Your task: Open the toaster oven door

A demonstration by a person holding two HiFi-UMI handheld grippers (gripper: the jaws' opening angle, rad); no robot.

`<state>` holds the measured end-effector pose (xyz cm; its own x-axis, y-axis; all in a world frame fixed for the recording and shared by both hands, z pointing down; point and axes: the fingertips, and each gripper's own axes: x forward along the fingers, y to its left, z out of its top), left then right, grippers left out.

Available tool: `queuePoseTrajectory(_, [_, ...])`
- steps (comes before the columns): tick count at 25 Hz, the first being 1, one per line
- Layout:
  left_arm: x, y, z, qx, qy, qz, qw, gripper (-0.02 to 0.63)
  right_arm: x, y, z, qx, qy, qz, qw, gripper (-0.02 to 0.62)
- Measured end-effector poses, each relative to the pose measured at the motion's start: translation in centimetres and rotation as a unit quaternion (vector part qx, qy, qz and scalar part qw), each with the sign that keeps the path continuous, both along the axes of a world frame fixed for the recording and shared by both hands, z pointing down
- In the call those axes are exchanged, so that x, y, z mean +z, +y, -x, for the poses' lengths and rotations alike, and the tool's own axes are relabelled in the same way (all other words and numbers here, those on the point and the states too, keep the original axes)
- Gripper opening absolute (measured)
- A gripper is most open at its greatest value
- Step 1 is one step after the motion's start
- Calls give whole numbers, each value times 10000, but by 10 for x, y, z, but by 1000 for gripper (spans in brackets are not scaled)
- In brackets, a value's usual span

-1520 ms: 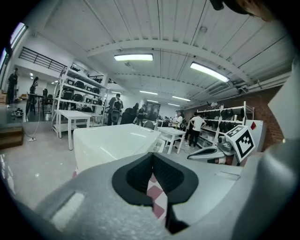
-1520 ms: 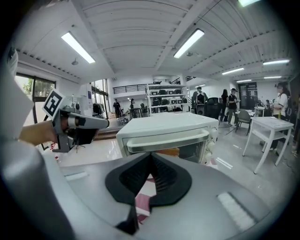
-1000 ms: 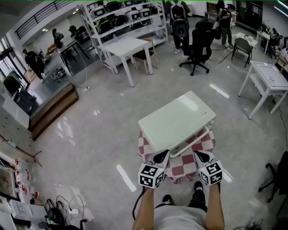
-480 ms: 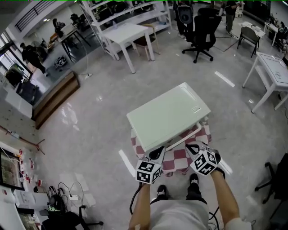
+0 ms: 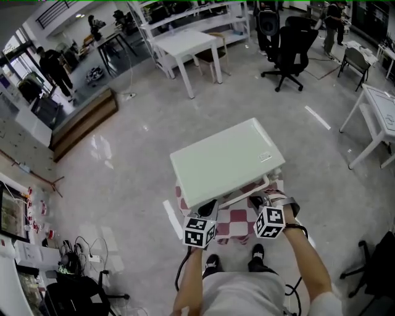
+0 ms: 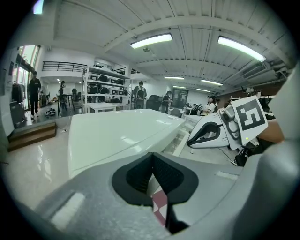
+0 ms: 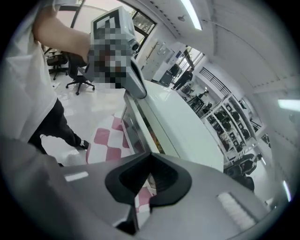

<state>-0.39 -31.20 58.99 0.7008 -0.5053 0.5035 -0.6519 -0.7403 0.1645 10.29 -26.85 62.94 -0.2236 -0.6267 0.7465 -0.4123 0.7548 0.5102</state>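
Observation:
A white toaster oven (image 5: 225, 159) stands on a red-and-white checkered cloth (image 5: 239, 220), with its front and white door handle (image 5: 245, 190) facing me. My left gripper (image 5: 208, 210) hovers at the front left corner of the oven, jaws shut with nothing between them. My right gripper (image 5: 257, 202) is at the front right, just below the handle, also shut and empty. In the left gripper view the oven top (image 6: 117, 133) lies ahead, with the right gripper (image 6: 206, 133) to its right. The right gripper view looks along the oven's glass front (image 7: 136, 129).
A grey tiled floor surrounds the stand. White tables (image 5: 191, 44), shelving (image 5: 185, 15) and a black office chair (image 5: 295, 52) stand farther back. Another white table (image 5: 379, 111) is at the right. People stand at the room's far edges. Cables (image 5: 74, 265) lie at lower left.
Both grippers have moved forward to the oven's front edge, the left to its left corner, the right under the handle. Both stayed shut.

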Motion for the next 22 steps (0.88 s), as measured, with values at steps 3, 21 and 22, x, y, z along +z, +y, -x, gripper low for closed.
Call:
queuePoseTrajectory(3, [3,-1,0,-157,12,-22,9999,3,3,-3,0,-334,214,19,9992,24])
queuePoseTrajectory(21, [10,-7,6,-989,-358,-240,9942,3,0,-1,0,-1409,778,-194,9868,101])
queuePoseTrajectory(22, [11,-9,7,-1039,-385,-264,9935,3,2,-4,-1,-1432,842,-226,9859,103])
